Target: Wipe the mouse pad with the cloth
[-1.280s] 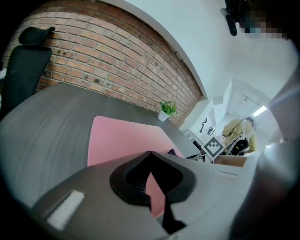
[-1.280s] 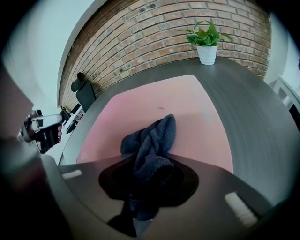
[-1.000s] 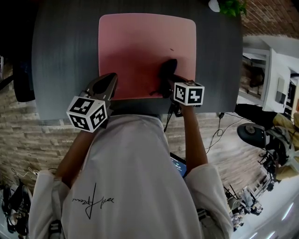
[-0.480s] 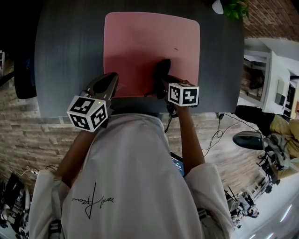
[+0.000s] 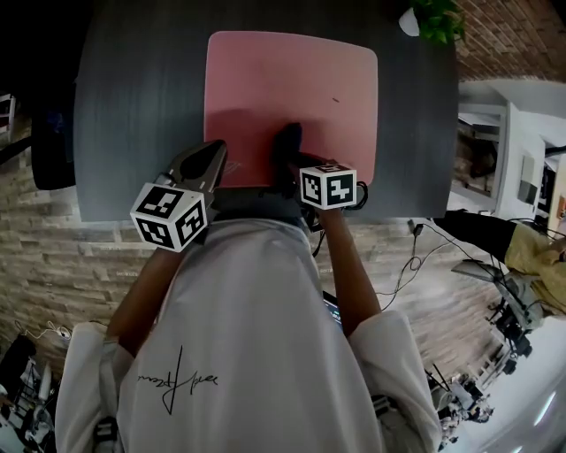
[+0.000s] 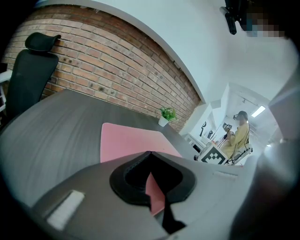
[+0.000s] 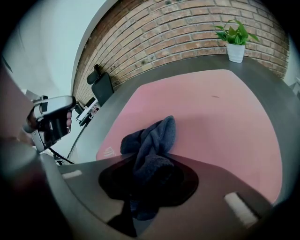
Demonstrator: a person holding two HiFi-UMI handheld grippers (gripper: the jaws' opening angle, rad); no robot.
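A pink mouse pad (image 5: 292, 80) lies on the dark grey table (image 5: 133, 106). My right gripper (image 5: 292, 164) is shut on a dark blue cloth (image 5: 287, 143), which rests bunched on the pad near its front edge, about mid-width. In the right gripper view the cloth (image 7: 152, 138) bulges out from between the jaws onto the pad (image 7: 220, 117). My left gripper (image 5: 216, 152) hovers at the pad's front left corner, shut with nothing in it. In the left gripper view the jaw tips meet over the pad (image 6: 124, 140).
A small potted plant (image 5: 439, 13) stands at the table's far right corner. A black office chair (image 6: 28, 65) sits beyond the table's left side. To the right are white furniture (image 5: 522, 150) and floor cables (image 5: 416, 252). A person in yellow (image 6: 239, 133) stands far off.
My right gripper has dragged the cloth leftward along the pad's front part, from right of centre to about mid-width. The left gripper has stayed where it was.
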